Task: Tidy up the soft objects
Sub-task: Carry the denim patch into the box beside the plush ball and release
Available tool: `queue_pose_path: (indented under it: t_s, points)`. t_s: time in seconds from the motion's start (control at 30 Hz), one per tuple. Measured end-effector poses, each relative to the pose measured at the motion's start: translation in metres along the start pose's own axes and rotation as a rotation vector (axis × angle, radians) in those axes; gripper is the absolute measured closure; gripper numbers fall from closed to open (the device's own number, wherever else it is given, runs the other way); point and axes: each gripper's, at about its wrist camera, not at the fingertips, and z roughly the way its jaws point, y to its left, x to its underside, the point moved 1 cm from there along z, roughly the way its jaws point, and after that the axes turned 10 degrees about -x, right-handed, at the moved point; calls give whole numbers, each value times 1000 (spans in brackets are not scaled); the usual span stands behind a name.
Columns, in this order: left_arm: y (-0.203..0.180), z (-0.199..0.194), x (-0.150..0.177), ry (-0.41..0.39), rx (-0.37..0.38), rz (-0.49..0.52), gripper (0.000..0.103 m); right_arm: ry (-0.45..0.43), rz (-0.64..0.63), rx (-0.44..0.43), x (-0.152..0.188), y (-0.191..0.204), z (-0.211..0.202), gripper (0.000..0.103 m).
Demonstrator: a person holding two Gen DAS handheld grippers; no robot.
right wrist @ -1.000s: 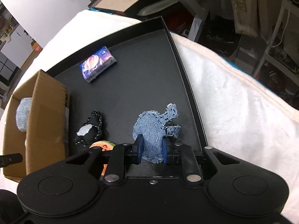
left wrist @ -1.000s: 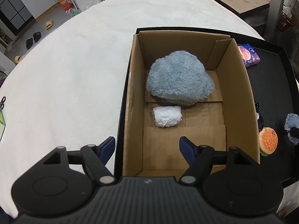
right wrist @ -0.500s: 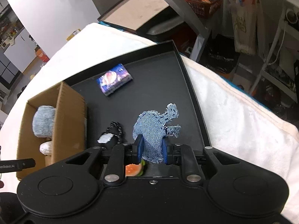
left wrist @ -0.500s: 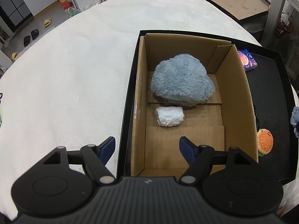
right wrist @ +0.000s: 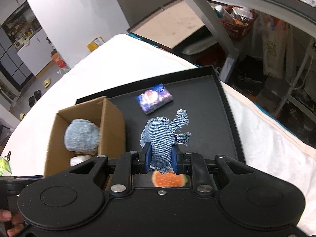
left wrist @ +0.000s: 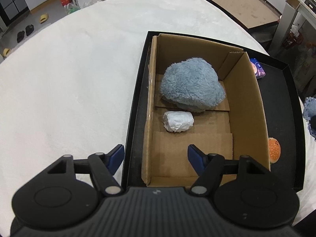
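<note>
the denim scrap (right wrist: pixel 165 136) is pinched between the two blue pads of the right gripper (right wrist: pixel 161 158), up in the air over the black tray (right wrist: pixel 227 106). only the right view shows it whole; the left view catches just a blue bit at its far right edge. under it peeks an orange burger toy (right wrist: pixel 167 179), and farther off lies a purple packet (right wrist: pixel 154 98). the left gripper (left wrist: pixel 156 156) is spread wide and holds nothing, over the near end of the cardboard box (left wrist: pixel 254 106). the left view looks right into the box: a fluffy blue plush (left wrist: pixel 189 85) at the back and a white bundle (left wrist: pixel 177 121) just in front of it.
</note>
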Motion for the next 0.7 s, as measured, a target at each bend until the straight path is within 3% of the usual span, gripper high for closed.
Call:
queue_pose_path:
  t_s: [0.27,0.63,0.7]
  points:
    - [8,6,4,-2,50,-10,41,8,-34,-24,-2,38,3,82]
    - [20,20,7,33,84,-70,86,14,-78,-31,-5,78,10,81]
    - [21,19,7,29,88,-69,88,17,-87,-38,-5,85,12,81]
